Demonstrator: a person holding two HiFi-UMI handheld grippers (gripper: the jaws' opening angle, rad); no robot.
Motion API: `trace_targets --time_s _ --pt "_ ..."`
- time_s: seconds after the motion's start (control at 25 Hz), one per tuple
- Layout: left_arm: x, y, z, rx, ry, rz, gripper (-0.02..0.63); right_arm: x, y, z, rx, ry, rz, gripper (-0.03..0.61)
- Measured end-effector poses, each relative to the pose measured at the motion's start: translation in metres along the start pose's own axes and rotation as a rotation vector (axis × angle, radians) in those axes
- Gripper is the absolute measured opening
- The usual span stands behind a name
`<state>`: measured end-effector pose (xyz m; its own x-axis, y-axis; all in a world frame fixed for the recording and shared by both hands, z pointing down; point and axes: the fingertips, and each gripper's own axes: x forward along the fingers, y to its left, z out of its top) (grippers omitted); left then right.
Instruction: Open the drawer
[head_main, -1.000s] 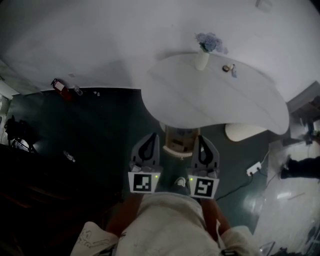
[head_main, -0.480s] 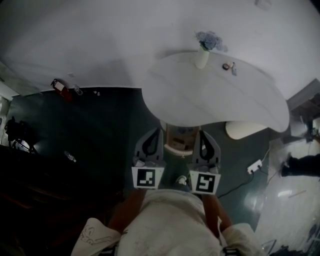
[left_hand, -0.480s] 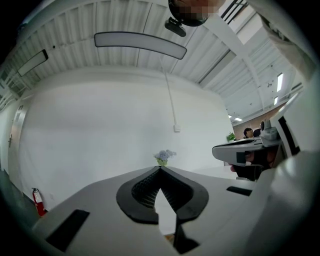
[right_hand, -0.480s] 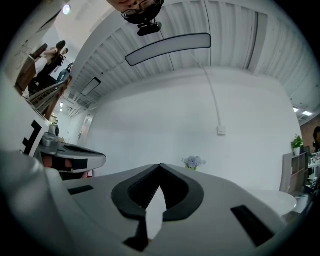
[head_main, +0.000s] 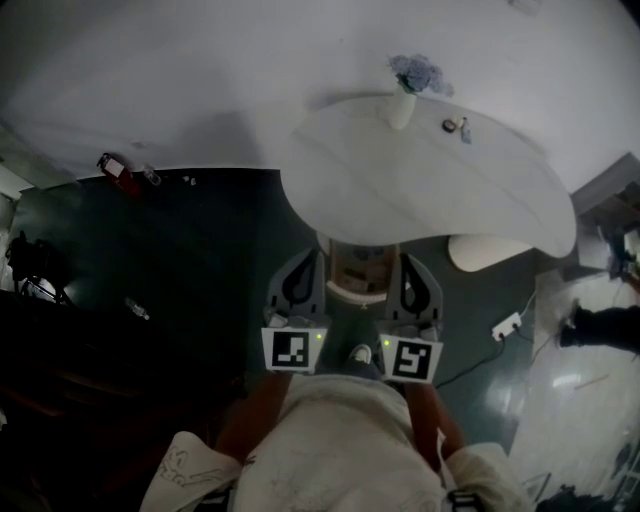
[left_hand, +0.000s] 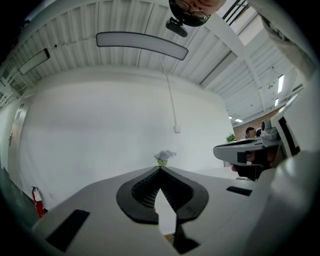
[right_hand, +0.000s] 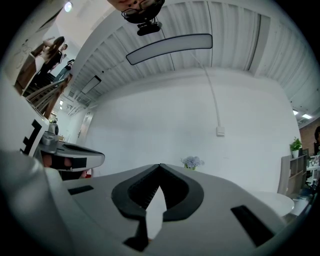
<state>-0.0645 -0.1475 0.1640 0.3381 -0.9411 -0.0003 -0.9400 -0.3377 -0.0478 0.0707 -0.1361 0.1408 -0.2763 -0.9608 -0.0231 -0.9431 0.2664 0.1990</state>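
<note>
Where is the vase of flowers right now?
In the head view, the vase stands at the far edge of the white table, right of centre, near the wall, with small objects to its right.

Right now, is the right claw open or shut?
Shut. In the right gripper view the right claw shows its tips touching, nothing between them.

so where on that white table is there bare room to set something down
Nearly all of the table is bare: the wide stretch from the vase and the small items at its far edge down to its near curved edge. Only that far strip is crowded.
</note>
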Motion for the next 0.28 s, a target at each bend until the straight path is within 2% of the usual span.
trace_targets --time_s 0.28 --pt "0.0014 -0.0045 0.0034 0.0 -0.005 -0.008 0.0 -0.0003 -0.0008 0.0002 0.0 -0.004 0.0 0.006"
